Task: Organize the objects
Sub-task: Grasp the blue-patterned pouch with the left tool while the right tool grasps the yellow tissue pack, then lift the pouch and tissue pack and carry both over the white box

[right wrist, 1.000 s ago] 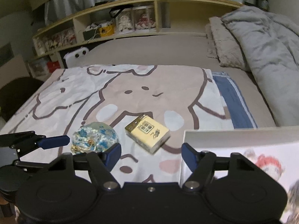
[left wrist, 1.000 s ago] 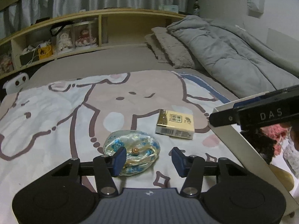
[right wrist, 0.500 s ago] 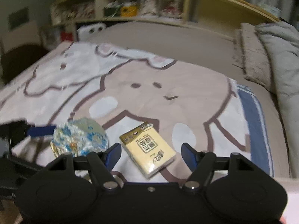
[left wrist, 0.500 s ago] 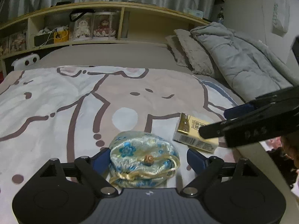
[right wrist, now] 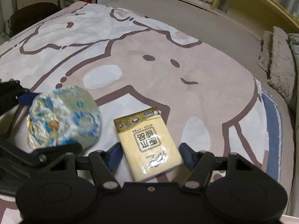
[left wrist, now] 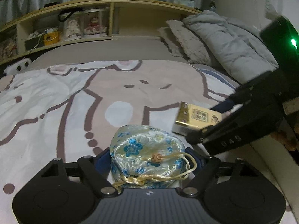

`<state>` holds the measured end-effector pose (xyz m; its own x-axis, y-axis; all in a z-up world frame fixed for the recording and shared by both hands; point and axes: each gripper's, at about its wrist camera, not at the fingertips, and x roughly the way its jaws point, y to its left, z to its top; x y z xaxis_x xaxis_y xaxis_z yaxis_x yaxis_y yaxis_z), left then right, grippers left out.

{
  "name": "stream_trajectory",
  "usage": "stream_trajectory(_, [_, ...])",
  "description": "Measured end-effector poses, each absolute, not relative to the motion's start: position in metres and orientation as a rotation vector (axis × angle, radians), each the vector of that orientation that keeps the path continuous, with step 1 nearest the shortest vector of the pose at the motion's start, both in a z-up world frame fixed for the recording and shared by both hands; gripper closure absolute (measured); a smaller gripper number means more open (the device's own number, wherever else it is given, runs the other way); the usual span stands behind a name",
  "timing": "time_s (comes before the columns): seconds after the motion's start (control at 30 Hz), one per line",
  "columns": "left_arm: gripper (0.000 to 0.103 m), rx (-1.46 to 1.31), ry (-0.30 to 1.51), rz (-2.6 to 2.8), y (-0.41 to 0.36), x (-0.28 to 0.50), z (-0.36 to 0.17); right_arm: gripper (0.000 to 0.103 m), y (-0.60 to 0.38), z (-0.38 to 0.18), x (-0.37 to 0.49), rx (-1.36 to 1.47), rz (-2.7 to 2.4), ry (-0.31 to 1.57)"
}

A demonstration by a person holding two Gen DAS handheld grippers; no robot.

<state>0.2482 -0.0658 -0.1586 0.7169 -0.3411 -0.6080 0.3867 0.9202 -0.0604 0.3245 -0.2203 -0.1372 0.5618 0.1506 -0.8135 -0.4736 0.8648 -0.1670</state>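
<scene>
Only the left wrist view shows the grey duvet (left wrist: 229,43) and the pouch's bead and gold cord; the right wrist view shows the tissue pack's printed face. The tissue pack (right wrist: 149,145) lies flat on the bed's cartoon blanket (right wrist: 158,74), its long axis running away from the camera, between the spread fingers of the right hand-held gripper (right wrist: 149,155), untouched. The left hand-held gripper (left wrist: 149,160) hugs the floral pouch (left wrist: 145,153), pads at its flanks.
</scene>
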Motion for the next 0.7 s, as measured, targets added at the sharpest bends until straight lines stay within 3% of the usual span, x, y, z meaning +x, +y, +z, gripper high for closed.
stream_trajectory(0.2, [0.017,0.143,0.667,-0.414,-0.078,0.242,-0.159,0.037,-0.228,-0.128,0.314,-0.282,0.344,0.904])
stream_trajectory(0.47, [0.036,0.060,0.712,-0.376,-0.064,0.244,-0.147,0.039,-0.236,-0.103,0.292,-0.174,0.291,0.865])
stream_trajectory(0.7, [0.039,0.059,0.655,-0.387,-0.064,0.230,-0.114,0.039,-0.259,-0.067,0.269,-0.085,0.257,0.821])
